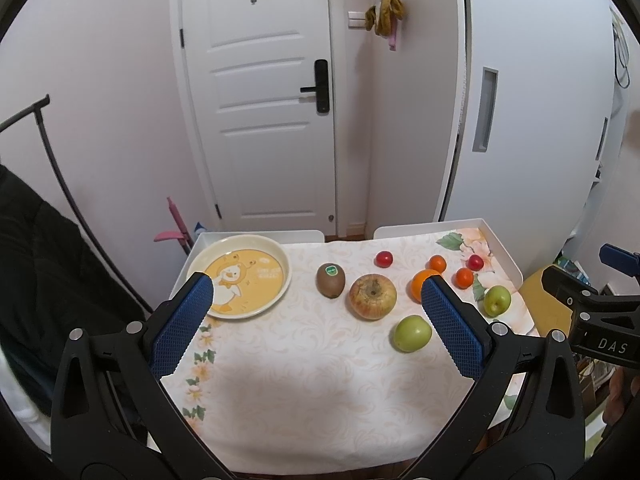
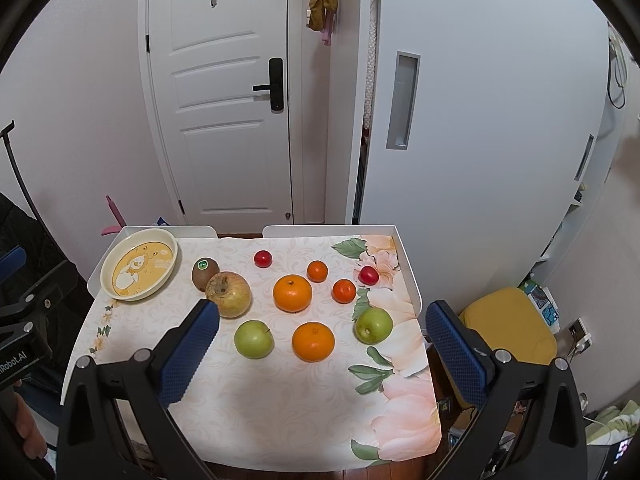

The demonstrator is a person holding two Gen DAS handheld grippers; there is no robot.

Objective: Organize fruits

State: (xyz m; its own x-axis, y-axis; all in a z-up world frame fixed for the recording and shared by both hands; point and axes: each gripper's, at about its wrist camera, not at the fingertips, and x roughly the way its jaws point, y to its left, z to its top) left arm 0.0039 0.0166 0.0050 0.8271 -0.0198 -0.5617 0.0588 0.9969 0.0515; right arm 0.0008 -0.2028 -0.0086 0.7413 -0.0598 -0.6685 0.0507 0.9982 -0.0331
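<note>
The work seems to be at its very start: all the fruits lie loose on the surface (image 2: pixel 260 400) and the plate (image 2: pixel 107 276) with the duck picture, at the far left corner, holds nothing. The left gripper (image 1: pixel 316 320) and the right gripper (image 2: pixel 320 344) both hover above the near edge with their jaws wide apart and nothing between them. I judge that the next move is to choose one fruit, lower an open gripper around it and close gently. The near green apple (image 2: pixel 253 339) and the near orange (image 2: pixel 313 341) are closest to the right gripper, while the kiwi (image 2: pixel 205 274) and the big yellowish apple (image 2: pixel 229 294) stand just beside the plate and look touching each other, so they need care. The kiwi is the only long fruit; it stands nearly upright, with its sticker end facing up and toward the cameras. The big apple shows its brown hollow up and toward the cameras.
</note>
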